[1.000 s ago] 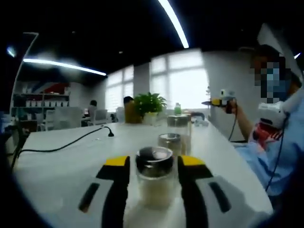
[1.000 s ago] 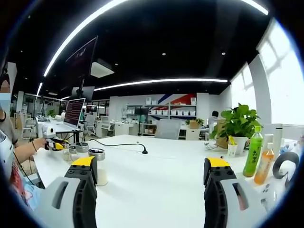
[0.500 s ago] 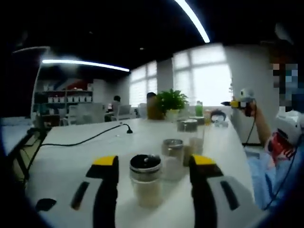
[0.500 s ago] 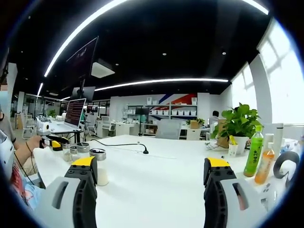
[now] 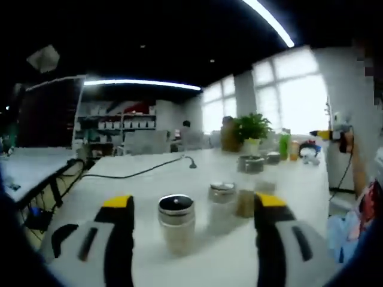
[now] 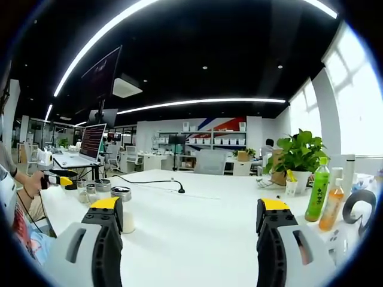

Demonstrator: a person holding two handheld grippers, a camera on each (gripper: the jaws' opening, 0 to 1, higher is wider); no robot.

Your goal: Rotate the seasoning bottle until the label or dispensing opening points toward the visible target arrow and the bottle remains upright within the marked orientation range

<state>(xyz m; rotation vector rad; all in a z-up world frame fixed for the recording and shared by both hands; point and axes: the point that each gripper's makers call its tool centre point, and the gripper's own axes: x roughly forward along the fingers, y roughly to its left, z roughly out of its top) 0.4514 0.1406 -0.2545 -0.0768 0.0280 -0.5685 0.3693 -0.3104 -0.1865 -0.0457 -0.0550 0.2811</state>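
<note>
Standing upright, cylindrical glass seasoning bottle (image 5: 176, 222) with shiny metal cap.

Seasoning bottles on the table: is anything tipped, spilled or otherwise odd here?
Nothing stands out. The nearest seasoning bottle stands upright, cap on, between the open jaws of the left hand-held gripper, untouched. The other bottles behind it are upright too, and the white table shows no spill.

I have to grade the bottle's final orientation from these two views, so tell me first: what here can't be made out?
- Target arrow and orientation marks: none discernible on the table in either view.
- Nearest seasoning bottle, left gripper view: motion blur hides its label and opening direction.
- The bottles behind it: blurred.
- Same bottles, right gripper view: too small, partly behind the right tongs.
</note>
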